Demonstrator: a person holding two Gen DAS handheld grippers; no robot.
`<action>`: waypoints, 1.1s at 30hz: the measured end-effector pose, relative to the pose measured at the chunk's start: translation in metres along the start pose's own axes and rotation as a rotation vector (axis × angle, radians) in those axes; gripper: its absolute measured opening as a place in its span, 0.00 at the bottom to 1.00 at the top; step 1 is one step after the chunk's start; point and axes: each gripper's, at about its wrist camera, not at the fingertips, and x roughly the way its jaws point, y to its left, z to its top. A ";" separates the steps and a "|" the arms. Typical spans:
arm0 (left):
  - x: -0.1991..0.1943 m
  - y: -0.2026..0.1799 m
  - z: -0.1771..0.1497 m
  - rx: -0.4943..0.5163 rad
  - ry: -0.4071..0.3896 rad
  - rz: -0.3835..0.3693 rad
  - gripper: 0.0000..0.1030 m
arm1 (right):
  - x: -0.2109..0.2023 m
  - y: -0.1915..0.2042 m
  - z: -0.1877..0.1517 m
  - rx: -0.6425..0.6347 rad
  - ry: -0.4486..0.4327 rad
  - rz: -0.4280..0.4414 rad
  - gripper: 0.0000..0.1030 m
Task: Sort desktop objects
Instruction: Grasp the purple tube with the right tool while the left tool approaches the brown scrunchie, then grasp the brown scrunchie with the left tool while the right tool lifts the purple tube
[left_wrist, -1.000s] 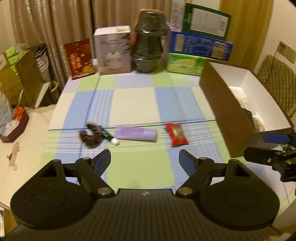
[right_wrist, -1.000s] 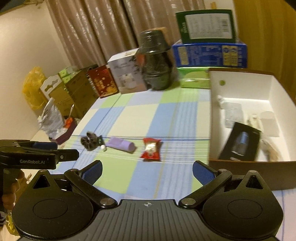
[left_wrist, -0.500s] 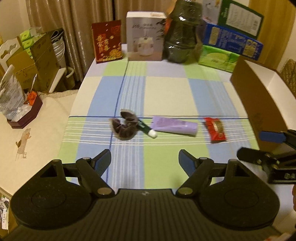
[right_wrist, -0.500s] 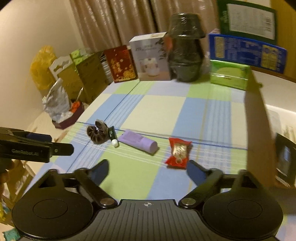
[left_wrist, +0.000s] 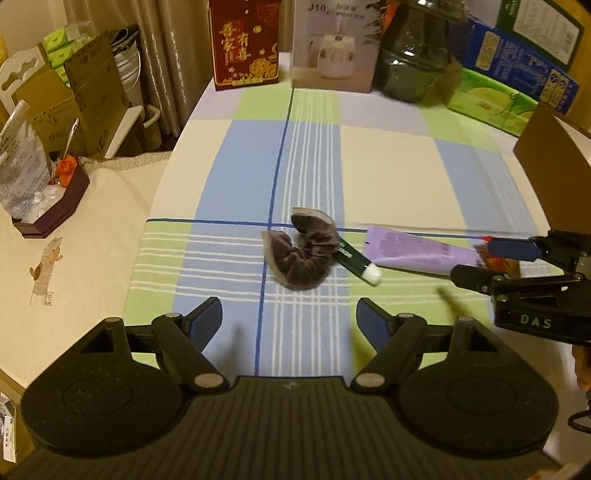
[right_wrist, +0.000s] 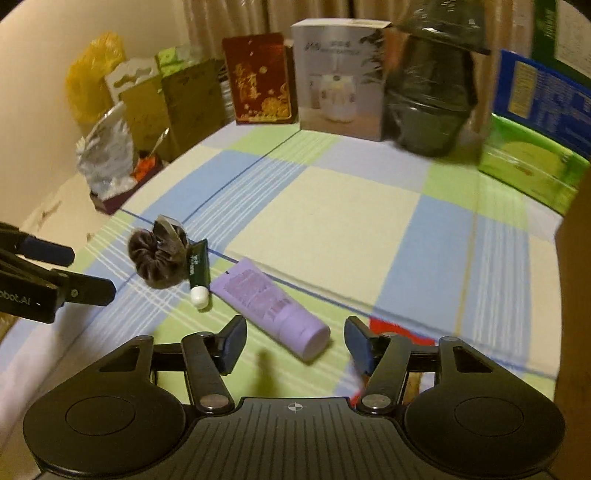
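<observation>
Desktop objects lie in a short row on the checked surface (left_wrist: 388, 162). The brown box (left_wrist: 550, 173) at the right edge is cut off by the frame; its inside is hidden. Along the far edge stand a dark wrapped pot (right_wrist: 428, 99), a white carton (right_wrist: 340, 81), a red carton (right_wrist: 262, 81) and green and blue boxes, all blurred at the margins. Curtains hang behind them.

The purple tube (right_wrist: 273, 306) lies flat, cap end toward the right claw (right_wrist: 295, 343). That claw is closing, its pads either side of the cap end but not pressing on it. A red snack packet (right_wrist: 399, 328) lies just beside the tube, largely hidden behind the right claw's finger. The brown scrunchie (left_wrist: 303, 251) lies curled, touching a small green tube (left_wrist: 354, 258) with a white cap.

The left claw (left_wrist: 288, 321) stands released above the surface, short of the scrunchie, with nothing between its pads.
</observation>
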 end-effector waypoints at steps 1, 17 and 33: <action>0.003 0.001 0.002 -0.001 0.002 -0.002 0.74 | 0.005 0.001 0.001 -0.013 0.003 0.002 0.54; 0.039 0.008 0.021 -0.017 0.025 -0.050 0.74 | 0.024 0.015 0.001 0.049 0.032 -0.071 0.27; 0.069 0.010 0.037 0.020 -0.006 -0.022 0.63 | 0.026 0.015 0.001 0.133 0.047 -0.096 0.27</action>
